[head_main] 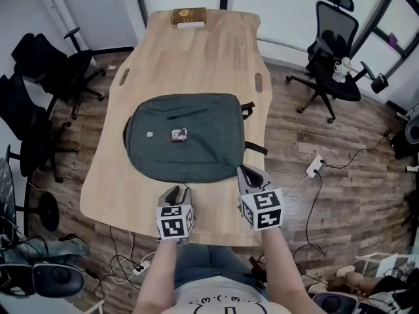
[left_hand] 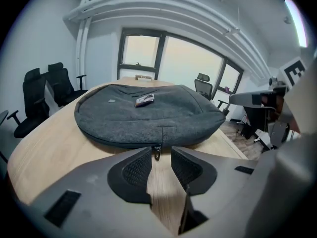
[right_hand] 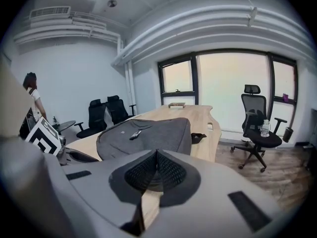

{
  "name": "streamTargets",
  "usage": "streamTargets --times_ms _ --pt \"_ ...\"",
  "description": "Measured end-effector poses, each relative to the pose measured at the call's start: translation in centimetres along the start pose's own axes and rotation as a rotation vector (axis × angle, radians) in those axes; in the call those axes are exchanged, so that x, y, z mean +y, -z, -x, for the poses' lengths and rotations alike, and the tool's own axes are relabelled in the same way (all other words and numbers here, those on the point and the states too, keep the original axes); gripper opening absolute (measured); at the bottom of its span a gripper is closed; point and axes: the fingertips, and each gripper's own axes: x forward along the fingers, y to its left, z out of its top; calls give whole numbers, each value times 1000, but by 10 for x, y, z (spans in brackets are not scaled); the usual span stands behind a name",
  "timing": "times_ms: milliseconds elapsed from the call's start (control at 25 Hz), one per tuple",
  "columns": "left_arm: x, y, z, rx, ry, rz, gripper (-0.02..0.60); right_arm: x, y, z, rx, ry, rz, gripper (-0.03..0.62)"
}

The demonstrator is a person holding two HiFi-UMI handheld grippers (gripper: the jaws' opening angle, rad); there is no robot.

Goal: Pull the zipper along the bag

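bag (head_main: 185,138) mid-frame on table (head_main: 196,51), zip pull (left_hand: 157,153) at its lower edge | left gripper (left_hand: 161,155) fingers wide, pull right at the tips, not pinched | right gripper (right_hand: 156,155) closed, empty | risk imo: tips miss the tiny pull, or unpinned bag slides w/ the tug | small gadget (head_main: 179,135) on top, not in the way

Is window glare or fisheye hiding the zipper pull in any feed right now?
Left gripper view: zipper pull sharp and evenly lit, in line with the parted jaws, edges fisheye-bent. Right gripper view: windows blown out, backpack still readable, pull not visible. Head view: even light, no glare.
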Motion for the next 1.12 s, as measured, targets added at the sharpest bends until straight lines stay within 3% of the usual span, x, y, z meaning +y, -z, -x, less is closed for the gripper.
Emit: streamTargets --times_ms 400,600,880,1120 --pt "10 13 -31 -3 -172 -129 81 -2 14 -17 41 21 -12 52" --pt "14 15 -35 -17 -241 -117 48 2 15 -22 47 28 -15 52" --pt "9 17 -35 25 -88 -74 18 17 26 -37 134 -37 57 52" --pt "8 19 -29 81 -42 -62 18 18 40 -46 284 16 254 51"
